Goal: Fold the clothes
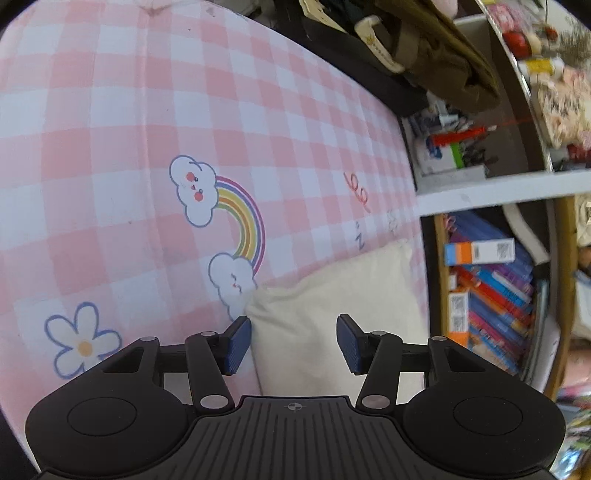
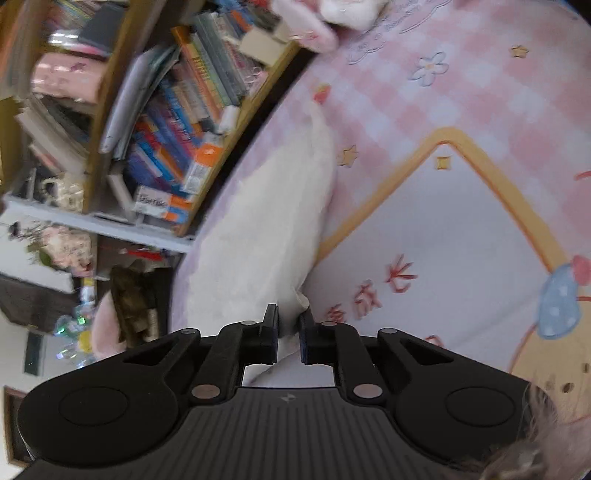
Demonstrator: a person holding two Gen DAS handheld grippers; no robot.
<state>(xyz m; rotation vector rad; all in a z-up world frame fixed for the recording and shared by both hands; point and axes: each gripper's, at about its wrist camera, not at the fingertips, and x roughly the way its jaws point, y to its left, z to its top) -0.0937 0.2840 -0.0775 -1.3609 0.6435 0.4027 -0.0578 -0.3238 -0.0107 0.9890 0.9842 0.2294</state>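
A cream-white garment [image 1: 332,295] lies on the pink checked bed sheet [image 1: 110,147] near the bed's edge. My left gripper [image 1: 293,345] is open, its blue pads on either side of the garment's near part, just above it. In the right wrist view the same white garment [image 2: 266,206] stretches along the bed's edge. My right gripper [image 2: 288,332] is shut on a corner of the garment, with cloth pinched between the pads.
A bookshelf [image 1: 491,295] packed with books stands right beside the bed; it also shows in the right wrist view [image 2: 177,122]. Dark bags and clothes [image 1: 424,48] hang at the far end. The sheet [image 2: 461,229] carries cartoon prints. A plush toy [image 2: 332,18] lies at the top.
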